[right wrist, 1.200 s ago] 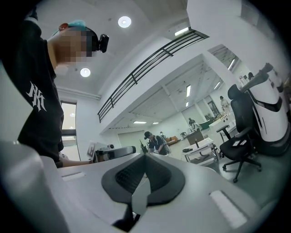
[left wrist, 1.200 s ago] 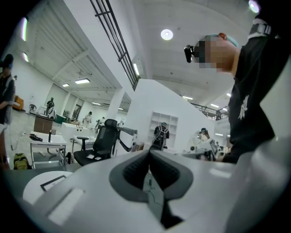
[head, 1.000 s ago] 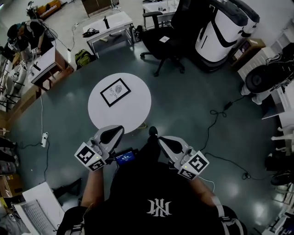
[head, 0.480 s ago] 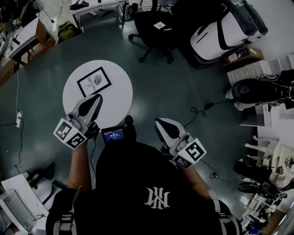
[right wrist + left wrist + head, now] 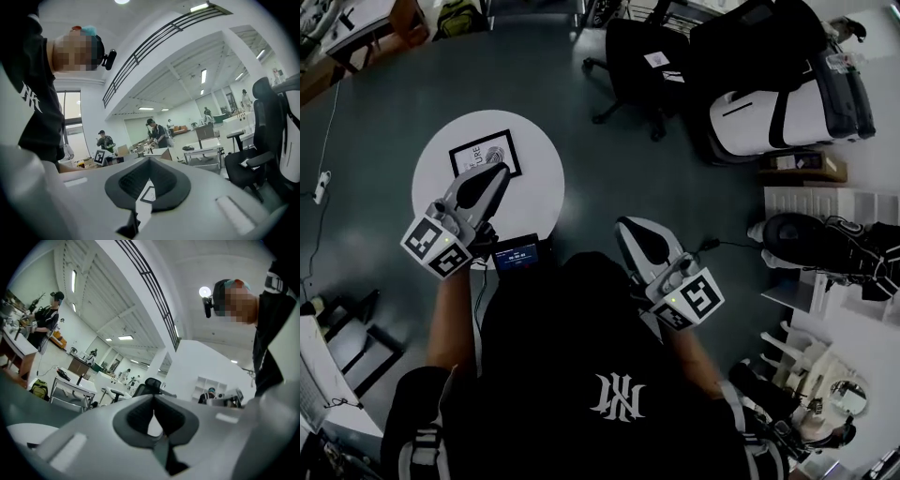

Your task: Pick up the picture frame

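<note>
The picture frame, black-edged with a white print, lies flat on the round white table. My left gripper hovers over the table with its tips just right of the frame's near corner; its jaws are shut and hold nothing. My right gripper is shut and empty over the dark floor, right of the table. In the right gripper view the frame shows through the gap under the shut jaws of the right gripper. The left gripper view shows the left gripper shut and the table's edge low at the left.
A black office chair and a large white-and-black machine stand beyond the table to the right. A small screen hangs at my chest. White shelving and cables lie at the right. People work at desks in the distance.
The table has slid from ahead of me to the left of the head view. My left gripper now reaches over the table beside the frame; the right gripper stays over the floor. Both jaws stayed shut.
</note>
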`<state>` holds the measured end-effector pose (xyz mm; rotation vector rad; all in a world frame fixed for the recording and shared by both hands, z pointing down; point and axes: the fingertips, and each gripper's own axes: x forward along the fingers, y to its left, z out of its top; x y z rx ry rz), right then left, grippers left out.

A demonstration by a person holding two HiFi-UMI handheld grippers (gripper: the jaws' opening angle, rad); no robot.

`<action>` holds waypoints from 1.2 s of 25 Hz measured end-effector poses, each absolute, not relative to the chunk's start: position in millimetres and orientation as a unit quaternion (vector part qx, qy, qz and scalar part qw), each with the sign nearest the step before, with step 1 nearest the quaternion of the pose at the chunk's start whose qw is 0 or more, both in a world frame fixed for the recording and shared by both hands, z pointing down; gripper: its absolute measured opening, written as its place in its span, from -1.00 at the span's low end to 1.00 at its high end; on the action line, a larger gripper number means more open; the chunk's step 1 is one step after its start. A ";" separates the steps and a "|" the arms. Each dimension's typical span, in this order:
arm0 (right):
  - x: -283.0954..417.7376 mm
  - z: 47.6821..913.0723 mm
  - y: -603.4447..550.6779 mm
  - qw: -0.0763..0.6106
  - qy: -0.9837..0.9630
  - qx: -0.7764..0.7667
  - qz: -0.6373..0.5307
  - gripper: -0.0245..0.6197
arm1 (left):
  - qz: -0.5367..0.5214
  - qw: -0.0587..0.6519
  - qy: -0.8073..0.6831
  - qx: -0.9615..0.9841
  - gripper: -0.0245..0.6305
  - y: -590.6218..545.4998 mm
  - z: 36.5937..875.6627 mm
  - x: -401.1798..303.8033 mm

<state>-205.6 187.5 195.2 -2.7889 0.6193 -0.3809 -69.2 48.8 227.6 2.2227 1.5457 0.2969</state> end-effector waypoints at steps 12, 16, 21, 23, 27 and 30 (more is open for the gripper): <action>-83.6 225.4 212.8 0.127 0.426 -0.882 -0.156 -0.92 | 0.099 0.209 0.343 0.911 -0.92 15.4 241.0 -42.6; -57.3 218.7 217.6 0.126 0.489 -0.849 -0.156 -0.92 | 0.072 0.206 0.272 0.937 -0.92 14.6 227.1 -45.7; -53.8 207.6 262.6 0.126 0.570 -0.795 -0.162 -0.92 | 0.046 0.209 0.186 0.959 -0.92 59.1 201.9 -71.9; -49.9 209.9 270.8 0.128 0.596 -0.776 -0.162 -0.92 | 0.043 0.207 0.159 0.964 -0.92 69.7 201.1 -80.1; -43.5 230.5 282.6 0.143 0.628 -0.743 -0.183 -0.92 | 0.051 0.204 0.112 0.971 -0.92 91.8 207.6 -95.1; -46.2 244.8 282.7 0.152 0.647 -0.719 -0.204 -0.92 | 0.074 0.209 0.080 0.972 -0.92 103.8 219.3 -110.0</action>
